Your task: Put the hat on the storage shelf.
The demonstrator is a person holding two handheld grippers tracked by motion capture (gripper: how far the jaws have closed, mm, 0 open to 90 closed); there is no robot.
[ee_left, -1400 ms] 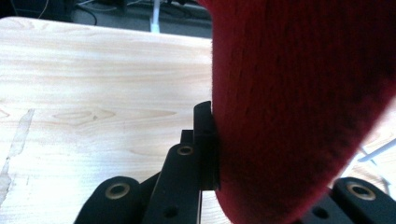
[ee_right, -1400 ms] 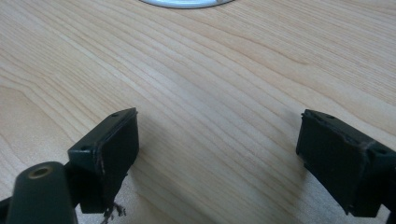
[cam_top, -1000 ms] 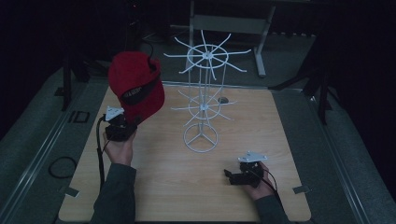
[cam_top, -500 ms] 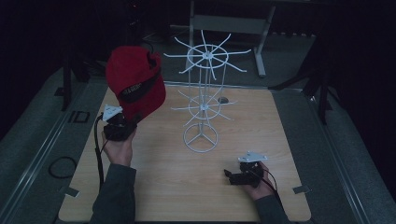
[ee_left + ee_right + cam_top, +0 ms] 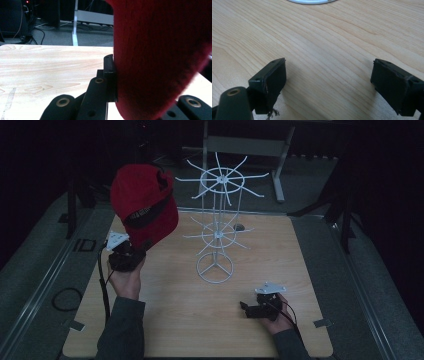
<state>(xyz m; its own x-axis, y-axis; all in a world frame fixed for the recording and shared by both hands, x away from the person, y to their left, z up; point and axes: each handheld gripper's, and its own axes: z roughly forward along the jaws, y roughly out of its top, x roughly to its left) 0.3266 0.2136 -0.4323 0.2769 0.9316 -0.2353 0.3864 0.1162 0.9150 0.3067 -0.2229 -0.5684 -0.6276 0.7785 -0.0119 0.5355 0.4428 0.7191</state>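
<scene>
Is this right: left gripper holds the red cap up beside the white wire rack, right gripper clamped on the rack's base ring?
Not quite. The right gripper is open on bare table, as the right gripper view shows. The left gripper does hold the red cap up beside the white wire rack.

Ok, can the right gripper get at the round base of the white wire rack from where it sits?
Probably yes. The right gripper rests low on the table with jaws open, and bare wood lies between it and the rack's base ring. The left gripper holds the red cap well off to the other side.
</scene>
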